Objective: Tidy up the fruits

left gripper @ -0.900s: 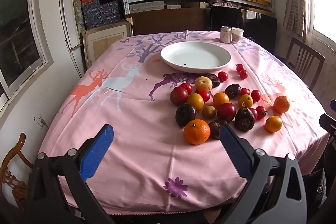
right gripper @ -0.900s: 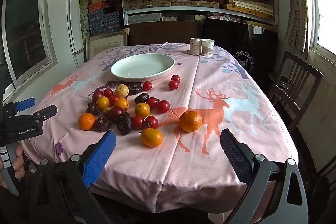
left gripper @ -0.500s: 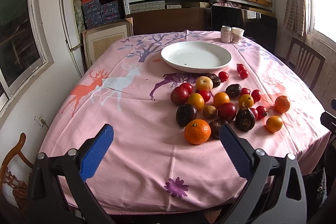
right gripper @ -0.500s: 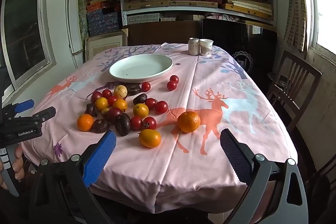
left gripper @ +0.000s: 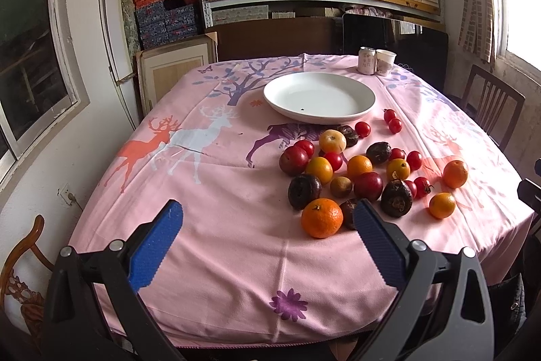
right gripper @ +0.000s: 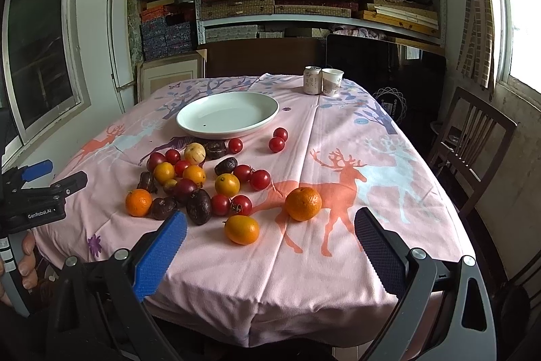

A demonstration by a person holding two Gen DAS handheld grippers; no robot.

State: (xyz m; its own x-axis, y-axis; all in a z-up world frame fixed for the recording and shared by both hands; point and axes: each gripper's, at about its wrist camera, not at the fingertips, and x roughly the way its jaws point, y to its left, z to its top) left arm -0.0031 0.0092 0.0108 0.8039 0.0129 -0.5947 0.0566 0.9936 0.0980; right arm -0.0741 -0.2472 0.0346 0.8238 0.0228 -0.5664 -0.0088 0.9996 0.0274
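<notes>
Dark fruit (left gripper: 350,212) half hidden — behind left tool's finger (left gripper: 378,242), can (left gripper: 366,60) label unreadable

Can (right gripper: 311,80) beside paper cup (right gripper: 332,82)

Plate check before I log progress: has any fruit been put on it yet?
No, the white plate holds no fruit; the fruits all lie on the tablecloth.

Mixed fruits (left gripper: 358,171) beside empty plate (left gripper: 319,97)
</notes>
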